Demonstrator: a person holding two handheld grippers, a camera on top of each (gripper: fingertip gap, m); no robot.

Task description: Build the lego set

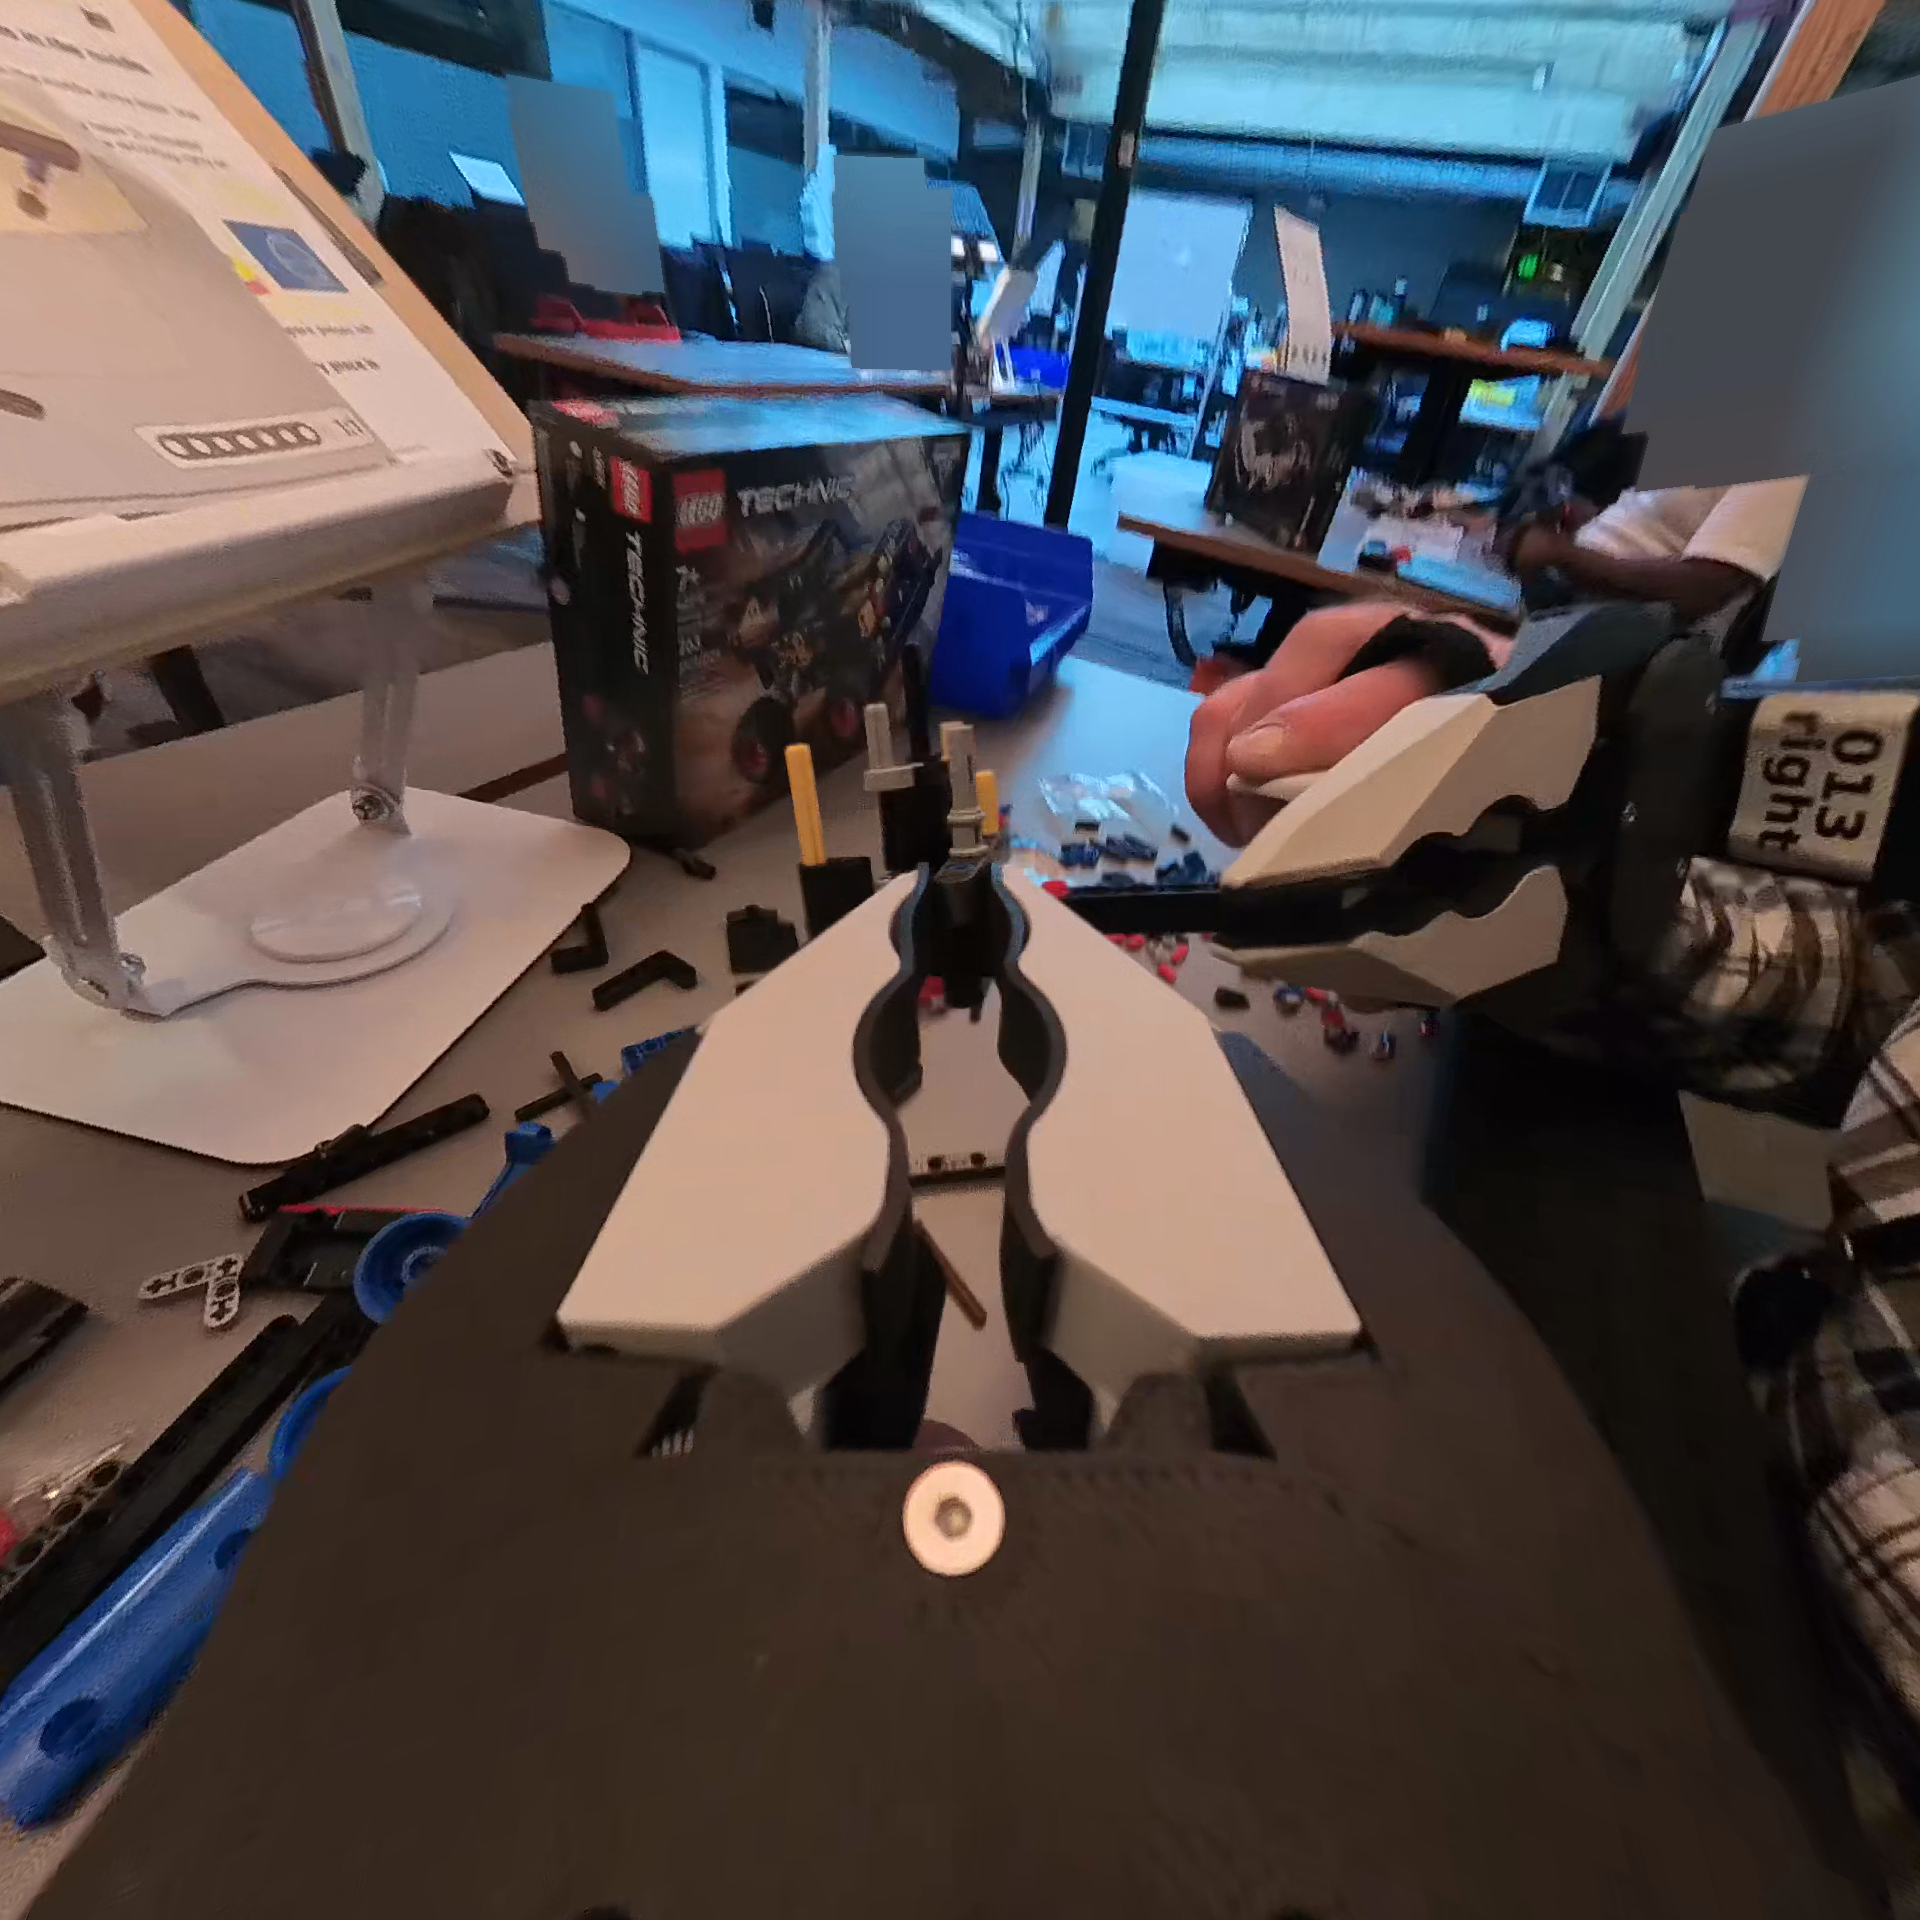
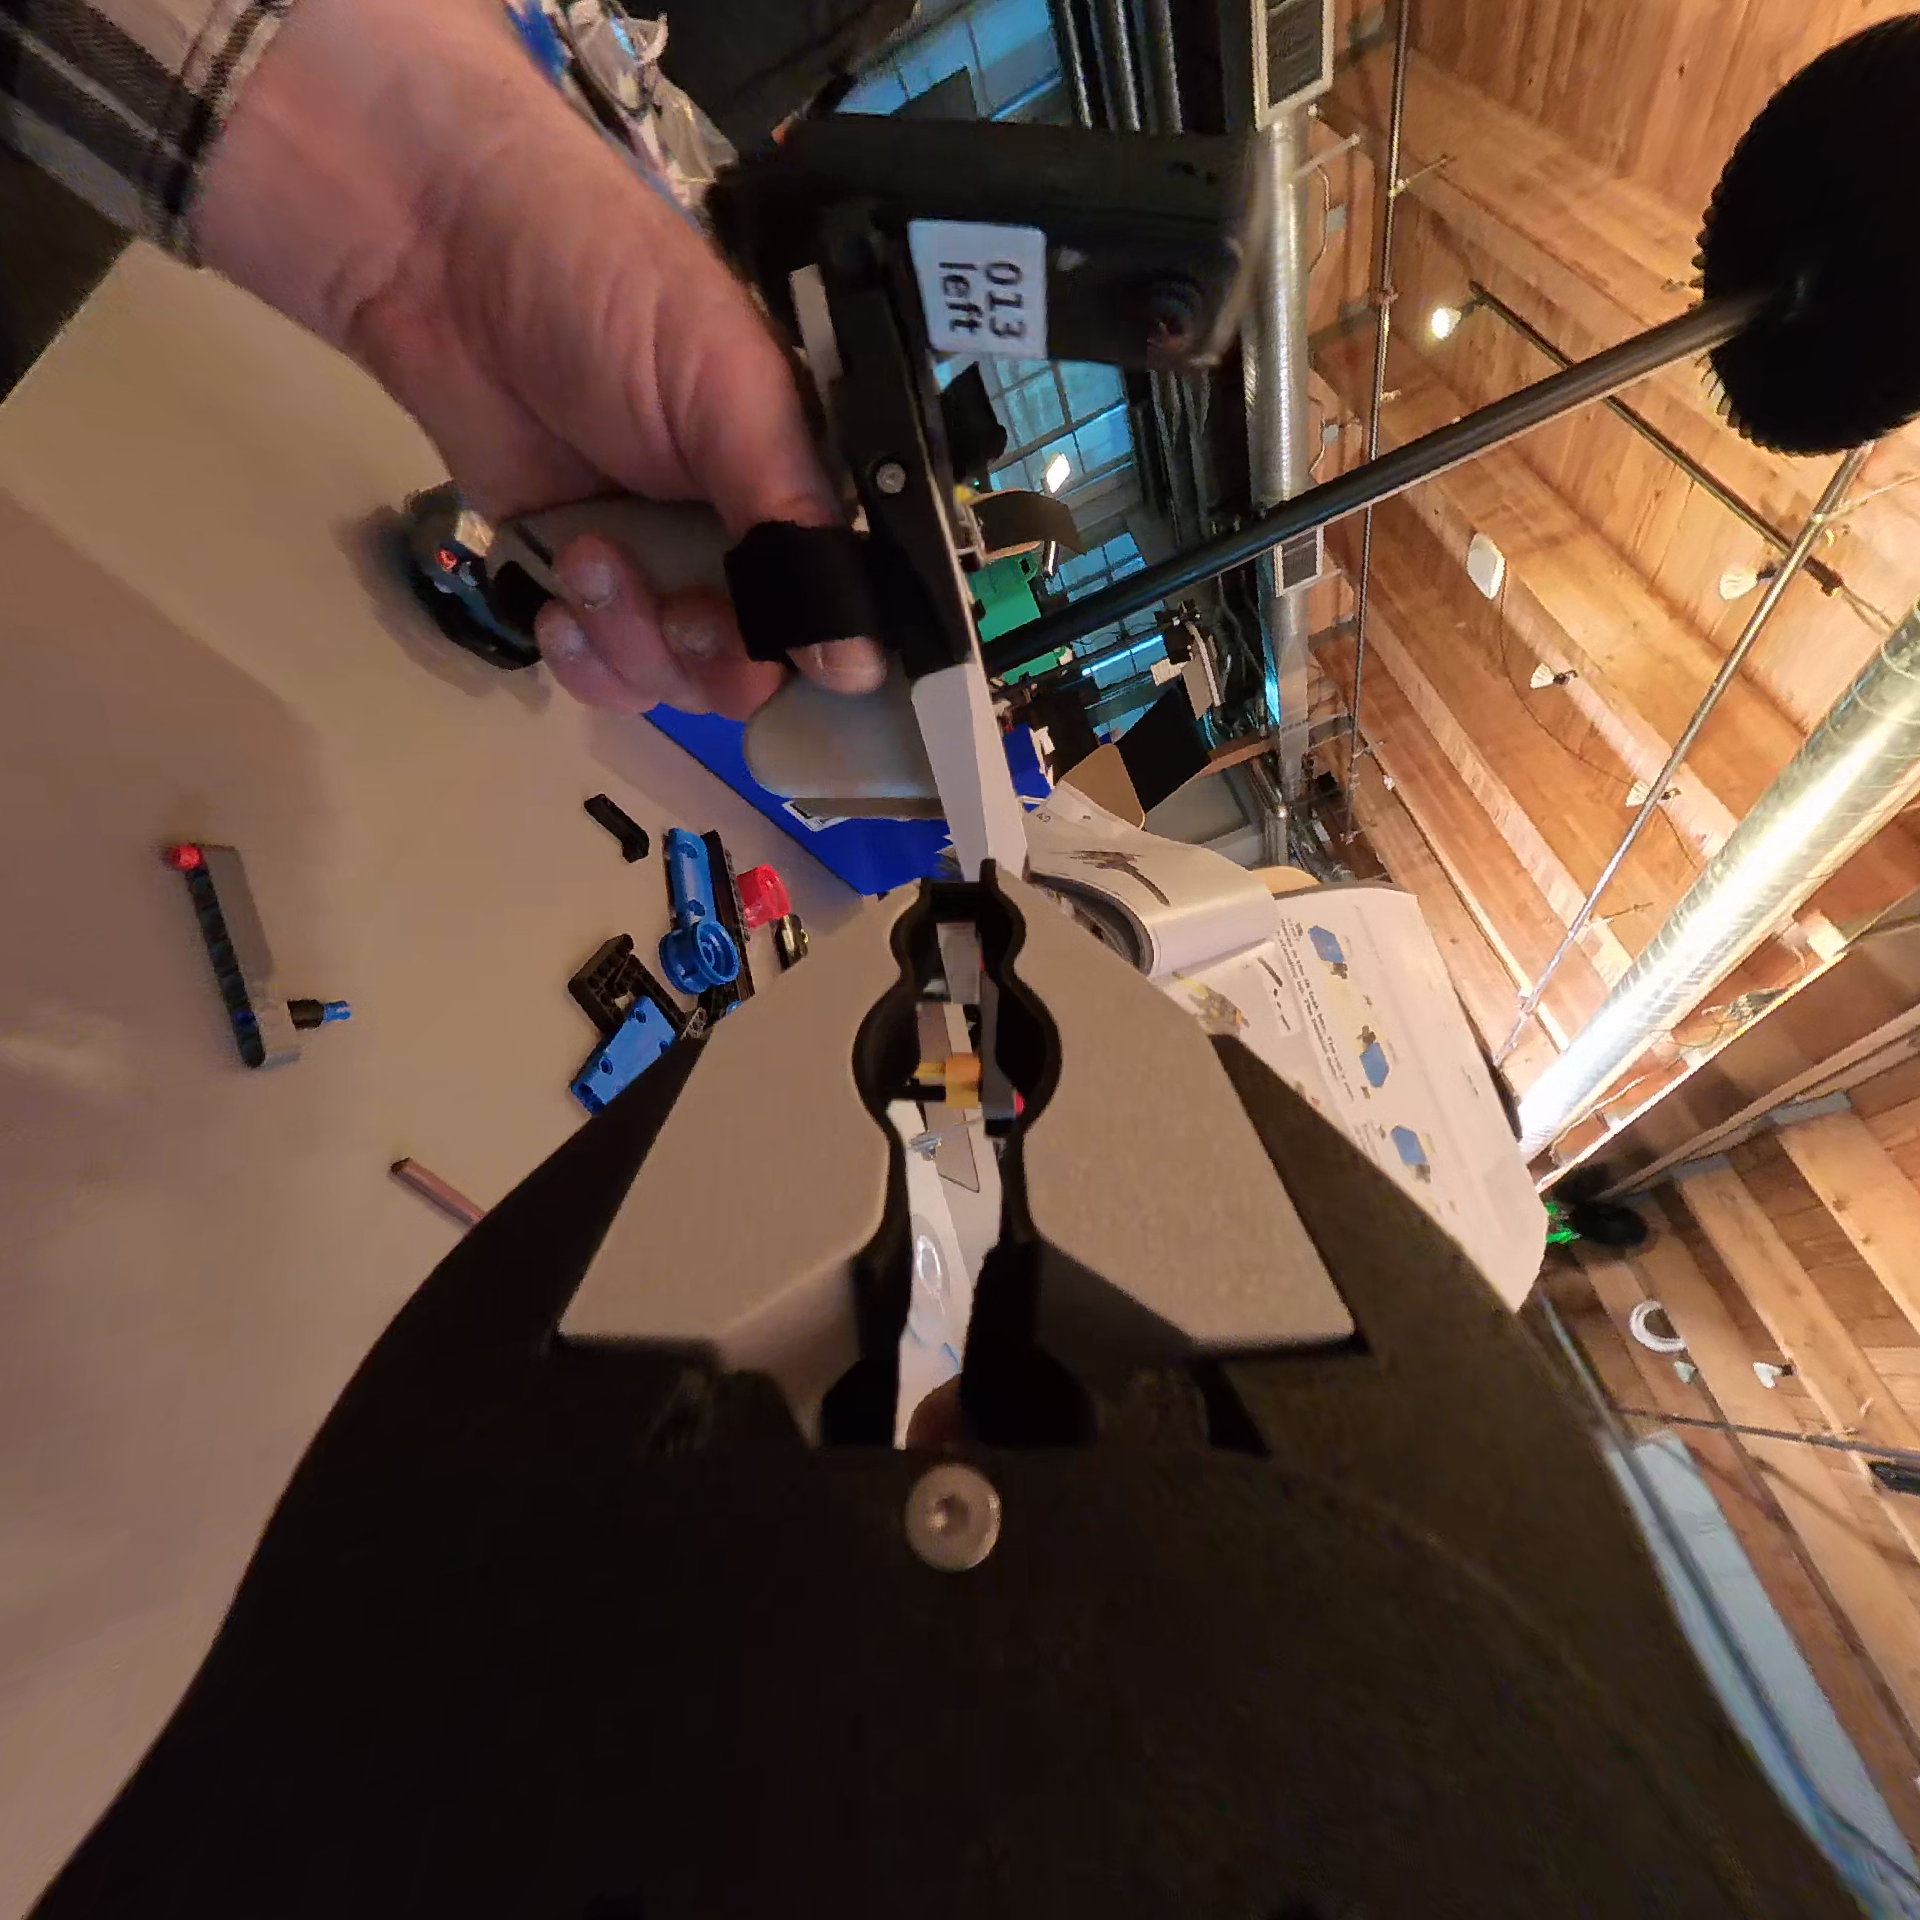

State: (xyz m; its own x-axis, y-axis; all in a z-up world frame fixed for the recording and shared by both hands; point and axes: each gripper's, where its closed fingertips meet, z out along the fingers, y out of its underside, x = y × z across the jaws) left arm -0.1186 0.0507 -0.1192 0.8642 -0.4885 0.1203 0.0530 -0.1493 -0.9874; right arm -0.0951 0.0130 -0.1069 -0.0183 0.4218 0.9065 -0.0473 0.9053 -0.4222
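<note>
My left gripper [image 1: 961, 883] is shut on a small black lego assembly [image 1: 956, 914], held above the table. A yellow axle [image 1: 805, 805] and grey pins [image 1: 883, 753] stick up from it. My right gripper [image 1: 1236, 914] comes in from the right, turned on its side, shut on a long black beam [image 1: 1143, 912] whose far end reaches the assembly. In the right wrist view, my right gripper [image 2: 961, 894] pinches the beam [image 2: 985, 1008] edge-on. The assembly's yellow and orange parts [image 2: 961, 1081] show between the jaws. The left gripper's white finger [image 2: 966, 769] lies just beyond.
A lego box [image 1: 748, 582], a blue bin [image 1: 1008, 613] and an instruction booklet on a white stand [image 1: 208, 343] stand at the back. Loose black beams [image 1: 364, 1153], blue parts [image 2: 696, 935], small pins [image 1: 1132, 847] and a grey beam [image 2: 234, 956] lie on the table.
</note>
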